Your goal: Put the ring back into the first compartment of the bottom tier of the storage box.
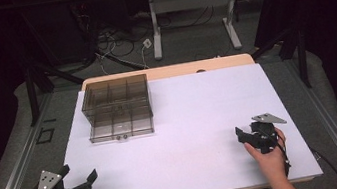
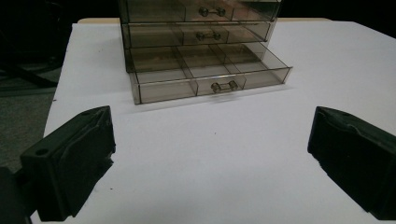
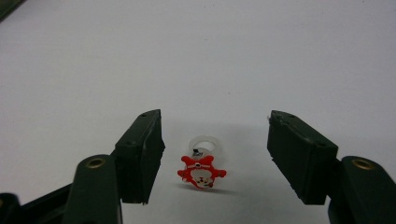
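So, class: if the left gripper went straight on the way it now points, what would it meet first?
Probably the pulled-out bottom drawer of the clear drawer box. The left gripper has its jaws wide apart over bare white table, and the drawer front lies straight ahead; how far off is unclear.

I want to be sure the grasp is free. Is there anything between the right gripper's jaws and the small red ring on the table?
Nothing visible. The red ring lies between the open jaws of the right gripper, gaps both sides, on the bare white table.
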Tool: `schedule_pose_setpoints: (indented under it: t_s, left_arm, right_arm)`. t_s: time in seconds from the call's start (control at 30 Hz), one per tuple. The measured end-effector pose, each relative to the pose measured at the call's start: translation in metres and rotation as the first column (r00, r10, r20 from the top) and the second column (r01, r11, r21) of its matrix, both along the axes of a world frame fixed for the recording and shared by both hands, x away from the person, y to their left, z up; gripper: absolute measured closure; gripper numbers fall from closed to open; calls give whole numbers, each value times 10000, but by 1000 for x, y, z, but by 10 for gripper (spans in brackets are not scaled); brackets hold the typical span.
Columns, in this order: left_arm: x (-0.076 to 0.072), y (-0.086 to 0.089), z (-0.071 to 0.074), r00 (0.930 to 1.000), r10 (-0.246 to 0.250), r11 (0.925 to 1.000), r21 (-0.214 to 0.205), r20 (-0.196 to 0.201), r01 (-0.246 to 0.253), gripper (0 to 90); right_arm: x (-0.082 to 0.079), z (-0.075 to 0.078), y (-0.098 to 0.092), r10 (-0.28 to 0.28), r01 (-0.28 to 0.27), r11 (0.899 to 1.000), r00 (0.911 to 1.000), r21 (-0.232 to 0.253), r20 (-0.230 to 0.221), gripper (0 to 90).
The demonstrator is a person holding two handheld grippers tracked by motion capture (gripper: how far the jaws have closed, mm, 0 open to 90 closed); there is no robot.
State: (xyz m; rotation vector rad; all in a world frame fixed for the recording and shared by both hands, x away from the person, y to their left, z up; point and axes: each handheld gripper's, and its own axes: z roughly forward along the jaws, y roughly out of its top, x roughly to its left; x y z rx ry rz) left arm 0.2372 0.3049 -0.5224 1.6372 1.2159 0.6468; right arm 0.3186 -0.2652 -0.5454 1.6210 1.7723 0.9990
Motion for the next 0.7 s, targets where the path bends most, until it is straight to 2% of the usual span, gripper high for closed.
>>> schedule_pose_setpoints:
  t_s: [0.23,0.7]
  left_arm:
    - [0,1,0,10000,-2,10000,41,-16,2,15]
    - [1,1,-1,10000,-43,10000,20,-60,43,18]
  right_arm:
    - [2,-3,3,21,-28,9997,9997,-254,-254,405]
    - [4,-8,6,42,-52,9999,9980,-160,-631,484]
